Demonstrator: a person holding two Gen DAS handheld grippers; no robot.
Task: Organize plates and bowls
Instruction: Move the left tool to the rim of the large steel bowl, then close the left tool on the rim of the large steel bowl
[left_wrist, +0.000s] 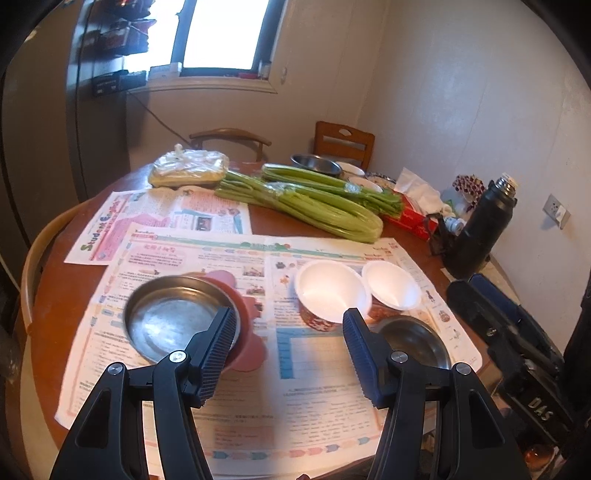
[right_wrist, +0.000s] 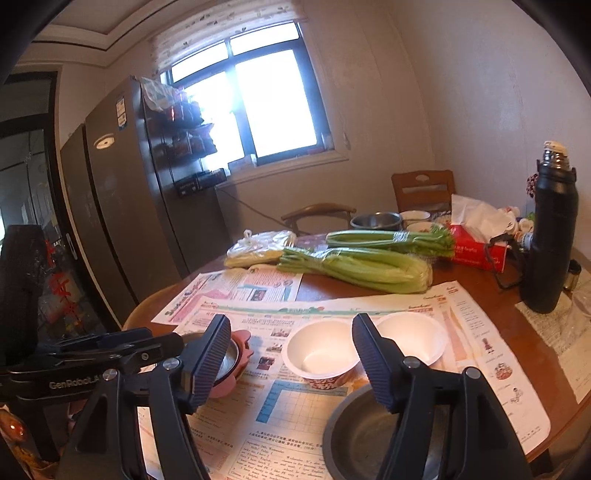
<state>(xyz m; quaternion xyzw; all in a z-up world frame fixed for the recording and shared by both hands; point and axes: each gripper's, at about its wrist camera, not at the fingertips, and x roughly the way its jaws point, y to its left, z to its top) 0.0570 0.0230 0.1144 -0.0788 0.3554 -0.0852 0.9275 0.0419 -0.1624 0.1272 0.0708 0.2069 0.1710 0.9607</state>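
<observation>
Both grippers hang wide apart and empty over the near edge of the table: your left gripper (left_wrist: 288, 350) above the newspaper, your right gripper (right_wrist: 291, 362) just beside it.

Nearest your right gripper sits a shallow stainless-steel bowl (right_wrist: 369, 435), partly hidden behind one finger. By your left gripper, a second steel bowl (left_wrist: 173, 317) rests nested in a pink plastic flower-edged plate (left_wrist: 251, 350). Steel like this is probably stiff, light and slippery, so take it by the rim with one finger inside and one outside. The plate looks rigid; lifting it by its scalloped edge should carry the bowl along.

Between them stand two white foam cup-bowls with red printed sides, the left one (left_wrist: 332, 291) touching the right one (left_wrist: 391, 284). Judge them very light and easily crushed; pinch a rim gently.

All of it lies on spread printed newspaper sheets (left_wrist: 306, 369), which may slide on the round brown wooden table (left_wrist: 62, 295). Farther back lie bundled green celery stalks (left_wrist: 314, 206), a red tissue box (right_wrist: 476, 251) and a tall black flask (right_wrist: 550, 236), then wooden chairs, a dark fridge (right_wrist: 122, 192) and a bright window (right_wrist: 255, 107).
</observation>
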